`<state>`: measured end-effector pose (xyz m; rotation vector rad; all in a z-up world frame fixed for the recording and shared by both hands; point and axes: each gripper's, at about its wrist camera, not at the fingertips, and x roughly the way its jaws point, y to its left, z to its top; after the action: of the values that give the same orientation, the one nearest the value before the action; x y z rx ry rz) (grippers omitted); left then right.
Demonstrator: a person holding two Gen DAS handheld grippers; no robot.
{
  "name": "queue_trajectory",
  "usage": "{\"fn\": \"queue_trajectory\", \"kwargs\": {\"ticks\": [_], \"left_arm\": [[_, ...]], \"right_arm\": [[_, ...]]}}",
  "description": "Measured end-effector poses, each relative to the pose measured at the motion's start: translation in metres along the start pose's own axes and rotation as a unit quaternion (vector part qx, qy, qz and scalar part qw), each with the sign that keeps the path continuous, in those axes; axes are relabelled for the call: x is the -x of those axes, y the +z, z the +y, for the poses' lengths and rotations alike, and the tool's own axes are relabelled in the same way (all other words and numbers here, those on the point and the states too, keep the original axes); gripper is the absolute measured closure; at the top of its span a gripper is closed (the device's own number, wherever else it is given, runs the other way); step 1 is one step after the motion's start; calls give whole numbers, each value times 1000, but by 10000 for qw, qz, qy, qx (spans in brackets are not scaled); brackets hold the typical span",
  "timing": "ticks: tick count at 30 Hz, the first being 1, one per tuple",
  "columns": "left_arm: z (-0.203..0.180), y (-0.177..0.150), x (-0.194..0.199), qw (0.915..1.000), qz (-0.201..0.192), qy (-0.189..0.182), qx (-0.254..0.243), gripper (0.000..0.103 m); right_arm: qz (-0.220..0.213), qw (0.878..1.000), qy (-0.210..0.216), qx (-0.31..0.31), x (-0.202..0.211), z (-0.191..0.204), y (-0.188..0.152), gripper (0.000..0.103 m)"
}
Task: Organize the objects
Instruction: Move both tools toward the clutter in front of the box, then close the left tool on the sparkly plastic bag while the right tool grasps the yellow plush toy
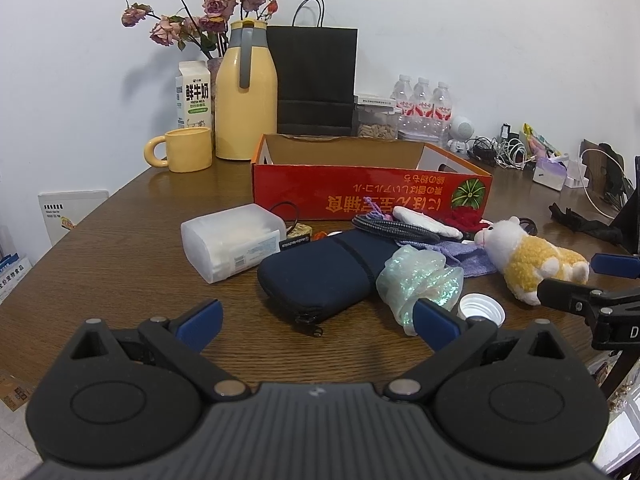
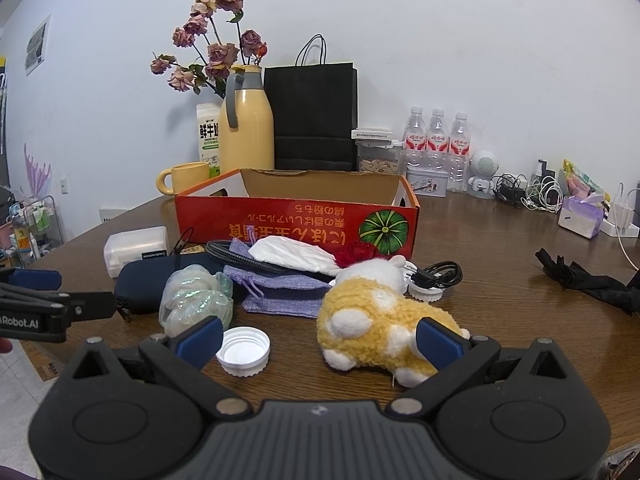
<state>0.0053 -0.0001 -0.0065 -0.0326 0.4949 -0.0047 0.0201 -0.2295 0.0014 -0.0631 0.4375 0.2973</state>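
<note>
Yellow-and-white plush toy [image 2: 372, 320] lies on its side, apparently face-away.

Left gripper [image 1: 318, 326] at 6 o'clock, fingers spread wide. Navy pouch [image 1: 320, 272] at centre; plastic box [image 1: 232, 240] at 9 o'clock of pouch. Red carton [image 1: 370, 184] at 12. Plush toy [image 1: 528, 258], white cap [image 1: 482, 310] toward 3.
</note>
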Motion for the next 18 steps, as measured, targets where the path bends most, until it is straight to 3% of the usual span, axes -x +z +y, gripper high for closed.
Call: {"fn": "queue_trajectory", "kwargs": {"ticks": [18], "left_arm": [[-40,17,-37,9994,-36,-266,-208,0]], "right_arm": [[-57,9989,-348,-305,-25,-29,1,0]]}}
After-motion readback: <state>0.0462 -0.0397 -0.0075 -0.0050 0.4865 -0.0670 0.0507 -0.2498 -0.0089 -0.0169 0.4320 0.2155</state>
